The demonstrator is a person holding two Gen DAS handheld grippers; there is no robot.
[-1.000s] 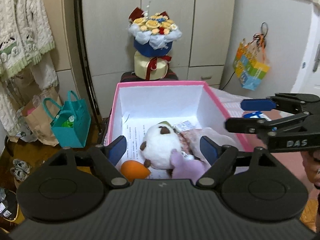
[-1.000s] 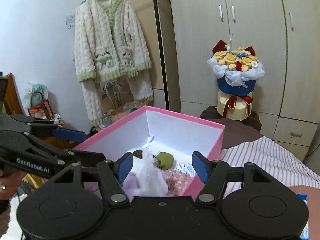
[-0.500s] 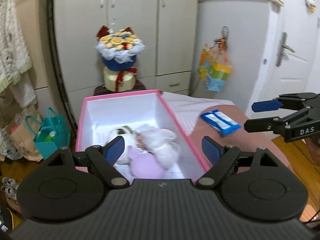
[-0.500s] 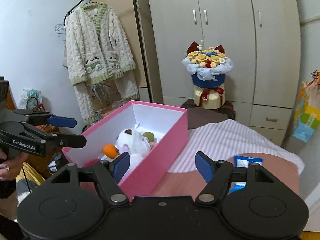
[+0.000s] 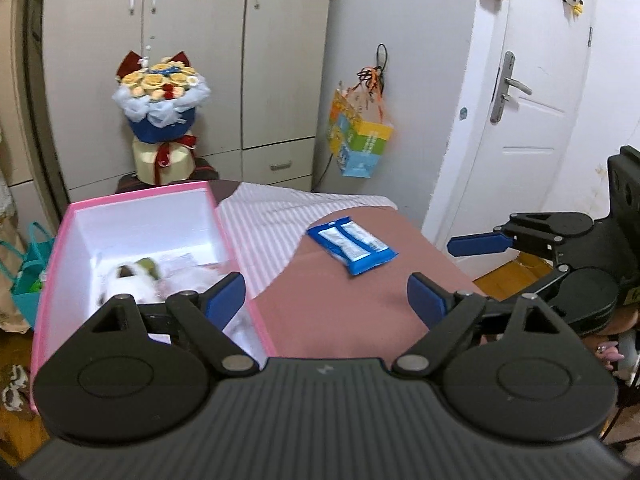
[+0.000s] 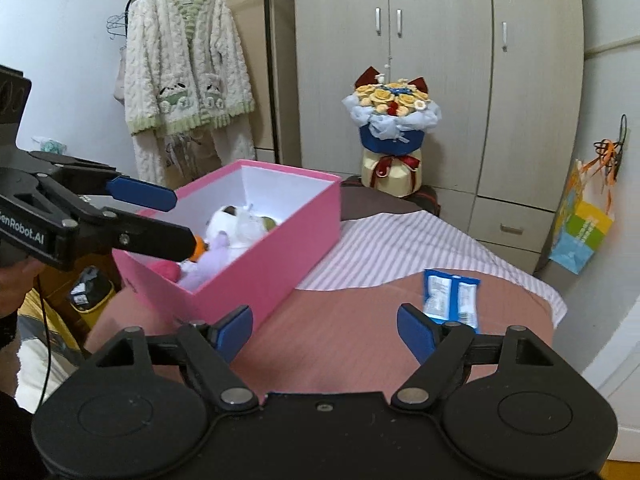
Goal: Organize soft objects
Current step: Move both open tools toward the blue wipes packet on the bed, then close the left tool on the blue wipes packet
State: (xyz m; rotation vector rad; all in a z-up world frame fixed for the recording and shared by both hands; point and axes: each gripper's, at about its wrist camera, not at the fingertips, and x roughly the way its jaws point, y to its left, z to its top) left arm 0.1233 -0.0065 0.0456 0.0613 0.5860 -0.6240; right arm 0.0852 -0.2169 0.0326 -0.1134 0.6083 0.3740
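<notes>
both pairs of blue-padded fingers are spreading with nothing between them: left gripper (image 5: 326, 296), right gripper (image 6: 325, 330). one open pink cardboard box (image 6: 280, 264) on the bed (image 6: 360, 344) holds several plush toys, four or so; i cannot count exactly. one flat blue plastic packet (image 6: 451, 295) lies apart, probably next: reach it, close gently, carry it boxward.
</notes>
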